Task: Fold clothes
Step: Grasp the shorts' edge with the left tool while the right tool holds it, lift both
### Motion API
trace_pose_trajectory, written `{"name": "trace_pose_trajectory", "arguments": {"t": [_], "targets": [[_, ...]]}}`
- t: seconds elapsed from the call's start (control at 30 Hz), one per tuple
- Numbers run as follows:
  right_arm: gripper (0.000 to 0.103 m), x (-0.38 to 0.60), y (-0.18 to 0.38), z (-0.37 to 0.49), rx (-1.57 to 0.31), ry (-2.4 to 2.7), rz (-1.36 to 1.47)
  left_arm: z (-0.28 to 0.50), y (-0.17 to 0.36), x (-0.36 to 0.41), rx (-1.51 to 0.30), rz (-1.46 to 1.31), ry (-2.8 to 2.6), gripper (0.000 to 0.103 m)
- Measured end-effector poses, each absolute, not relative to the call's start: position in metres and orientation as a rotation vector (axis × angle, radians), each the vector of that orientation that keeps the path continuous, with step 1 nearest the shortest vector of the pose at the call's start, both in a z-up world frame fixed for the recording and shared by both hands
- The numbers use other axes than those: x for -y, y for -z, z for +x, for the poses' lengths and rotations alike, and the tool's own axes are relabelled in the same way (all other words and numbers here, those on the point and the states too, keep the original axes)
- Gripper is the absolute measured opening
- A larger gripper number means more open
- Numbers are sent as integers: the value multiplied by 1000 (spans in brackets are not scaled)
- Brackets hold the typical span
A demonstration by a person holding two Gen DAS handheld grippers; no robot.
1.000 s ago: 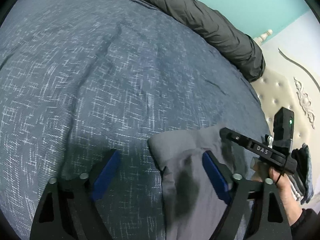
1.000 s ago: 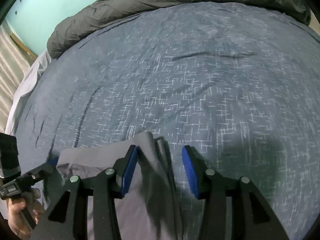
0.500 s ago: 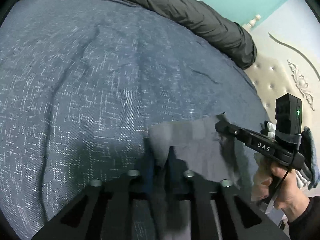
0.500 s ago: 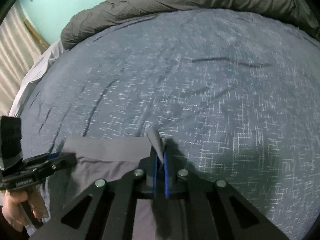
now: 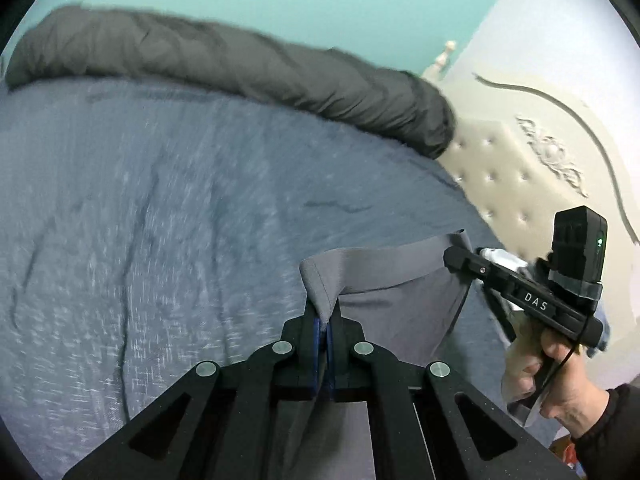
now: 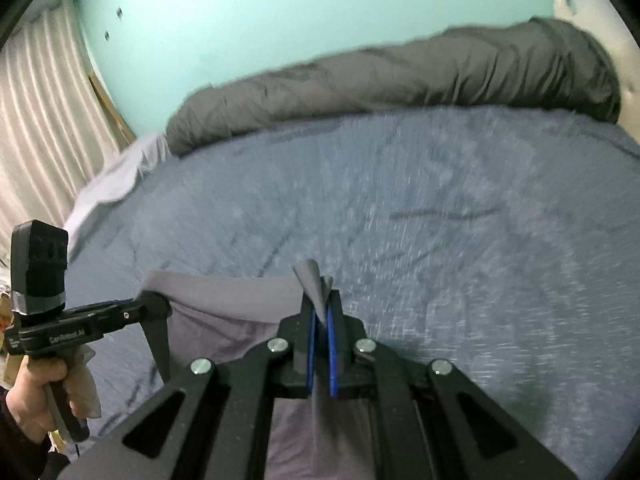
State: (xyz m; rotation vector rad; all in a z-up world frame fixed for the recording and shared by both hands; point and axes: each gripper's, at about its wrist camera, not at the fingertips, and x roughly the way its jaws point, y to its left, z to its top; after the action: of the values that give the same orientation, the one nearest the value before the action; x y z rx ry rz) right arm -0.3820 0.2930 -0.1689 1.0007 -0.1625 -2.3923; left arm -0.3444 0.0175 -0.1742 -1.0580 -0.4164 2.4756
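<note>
A grey garment (image 5: 392,280) hangs stretched between both grippers above the blue speckled bed cover (image 5: 160,220). My left gripper (image 5: 326,318) is shut on its left top corner, which pokes up between the blue pads. In the right wrist view my right gripper (image 6: 320,312) is shut on the other top corner of the grey garment (image 6: 224,300). Each view shows the other gripper held by a hand: the right gripper (image 5: 456,258) at the cloth's far end, the left gripper (image 6: 158,306) likewise. The garment's lower part is hidden under the gripper bodies.
A rolled dark grey duvet (image 5: 248,68) lies along the bed's far edge against a turquoise wall. A cream tufted headboard (image 5: 512,184) stands to the right. Pale curtains (image 6: 44,120) hang at the left in the right wrist view. The bed cover (image 6: 440,208) spreads wide ahead.
Both grippers closed on the garment's top corners, then rose with it. The cloth lifted off the bed cover and now hangs taut between them; the views tilted up toward the wall.
</note>
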Motion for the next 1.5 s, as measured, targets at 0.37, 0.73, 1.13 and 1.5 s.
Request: {"name": "trace_pose_trajectory", "arguments": {"t": [0.37, 0.73, 1.13, 1.5], "targets": [[4, -343, 29, -308, 187, 2491, 695, -277, 29, -62, 256, -811, -2527, 2], [4, -402, -74, -234, 164, 2566, 515, -213, -76, -128, 148, -641, -2480, 2], [4, -494, -127, -142, 128, 2694, 423, -156, -126, -229, 57, -539, -2351, 2], [4, -579, -155, -91, 170, 2811, 403, -142, -149, -320, 36, -523, -2248, 2]]}}
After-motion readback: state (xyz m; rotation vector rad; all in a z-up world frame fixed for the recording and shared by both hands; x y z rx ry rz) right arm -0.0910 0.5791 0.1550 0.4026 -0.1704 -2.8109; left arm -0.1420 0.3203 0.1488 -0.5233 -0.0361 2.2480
